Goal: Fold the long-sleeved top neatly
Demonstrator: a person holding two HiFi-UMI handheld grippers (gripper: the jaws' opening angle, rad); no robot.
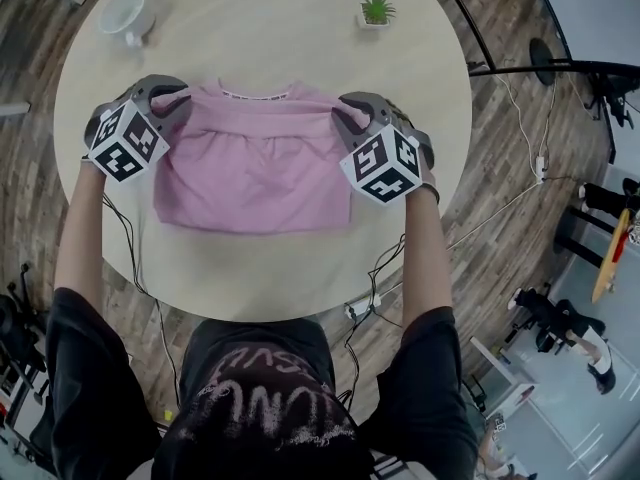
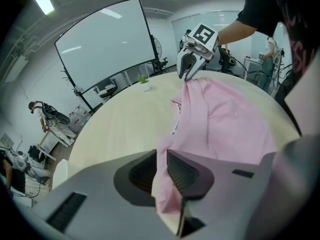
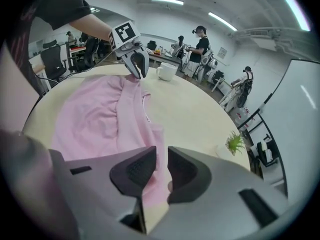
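Round pale table (image 1: 300,28), wrinkled pink top (image 1: 260,178) seemingly loose between slightly parted left tool (image 2: 161,168), right tool (image 3: 161,166)

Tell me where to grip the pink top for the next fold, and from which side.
Take the pink top at its two far corners beside the collar, from the outer sides, where the left gripper and right gripper stand. It lies flat, wider than deep, so paired corners should lift that edge evenly.
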